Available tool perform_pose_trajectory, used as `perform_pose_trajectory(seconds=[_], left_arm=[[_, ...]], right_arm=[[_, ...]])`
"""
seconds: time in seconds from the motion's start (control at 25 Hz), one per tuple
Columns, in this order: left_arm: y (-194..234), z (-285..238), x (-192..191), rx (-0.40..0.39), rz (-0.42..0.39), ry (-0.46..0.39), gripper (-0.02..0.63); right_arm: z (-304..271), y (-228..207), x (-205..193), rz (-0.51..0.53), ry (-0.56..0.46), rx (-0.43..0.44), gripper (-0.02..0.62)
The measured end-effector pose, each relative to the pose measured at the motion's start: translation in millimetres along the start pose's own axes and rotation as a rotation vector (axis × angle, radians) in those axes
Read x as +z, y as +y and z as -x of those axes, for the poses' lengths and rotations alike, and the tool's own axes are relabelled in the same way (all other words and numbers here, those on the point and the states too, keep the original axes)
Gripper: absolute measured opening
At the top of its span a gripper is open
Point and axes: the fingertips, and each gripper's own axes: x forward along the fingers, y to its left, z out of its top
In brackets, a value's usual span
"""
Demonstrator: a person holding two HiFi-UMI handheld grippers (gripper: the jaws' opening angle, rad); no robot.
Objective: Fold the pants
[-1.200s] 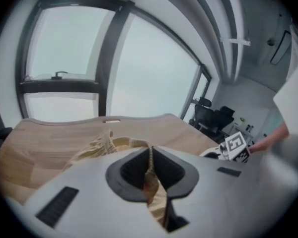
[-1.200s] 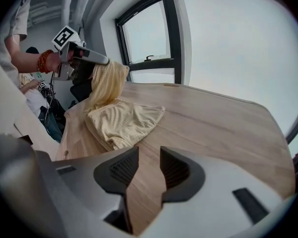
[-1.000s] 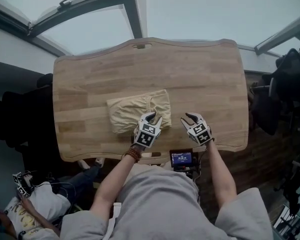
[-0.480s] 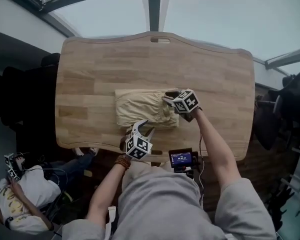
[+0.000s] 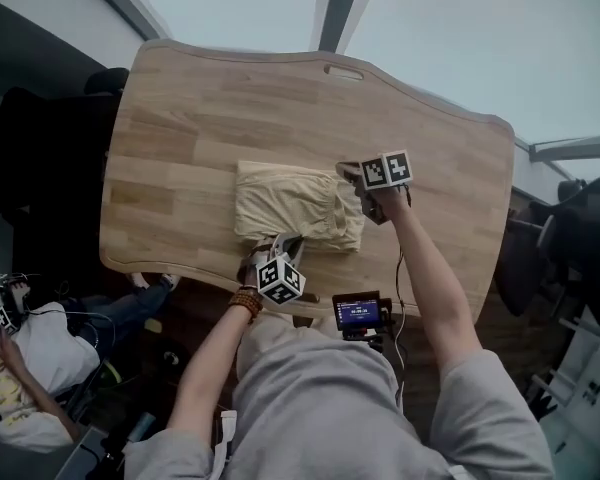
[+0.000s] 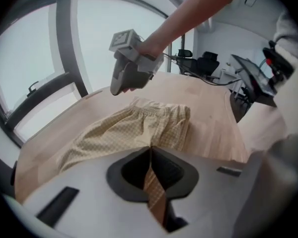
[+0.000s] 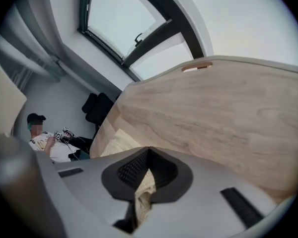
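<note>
The pale yellow pants (image 5: 295, 206) lie folded in a flat rectangle on the wooden table (image 5: 210, 98). My left gripper (image 5: 280, 243) is at their near edge, and its jaws have just been closing, with a strip of the checked fabric (image 6: 153, 190) pinched between them. My right gripper (image 5: 348, 172) is at the pants' right end by the waistband; its jaws have also just been closing and hold a fold of cream cloth (image 7: 141, 192). In the left gripper view the pants (image 6: 134, 130) stretch ahead and the right gripper (image 6: 126, 76) hangs over their far end.
A small device with a lit screen (image 5: 358, 311) sits at the table's near edge. A seated person (image 5: 20, 368) is on the floor at the lower left. Black chairs stand to the left (image 5: 40, 148) and to the right (image 5: 580, 238). The far table edge has a handle slot (image 5: 343, 71).
My right gripper has swung from the table's front right to the pants' right end. The left gripper drew back to their near edge. Both jaws were open before and are now shut on fabric.
</note>
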Motion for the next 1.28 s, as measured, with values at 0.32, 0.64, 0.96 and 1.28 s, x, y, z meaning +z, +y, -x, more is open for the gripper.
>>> perform_pose_trajectory(seconds=[0.32,0.64,0.96,1.28], left_arm=[[-10,4,-9,0.013,-0.027,0.020,0.020],[-20,5,-2,-0.033,-0.151,0.011,0.018],[27,46,-6,-0.010,0.213,-0.129,0.049],[84,60,-93,0.154,0.393,-0.004,0.049]], right_arm=[[-26,0,-63,-0.047,0.226,-0.022,0.186],[-1,-7,-12,-0.186,0.014,0.048,0.026],[26,42,-65,0.513,0.002,0.010,0.061],[0,53,-175,0.580,0.246,-0.060,0.058]])
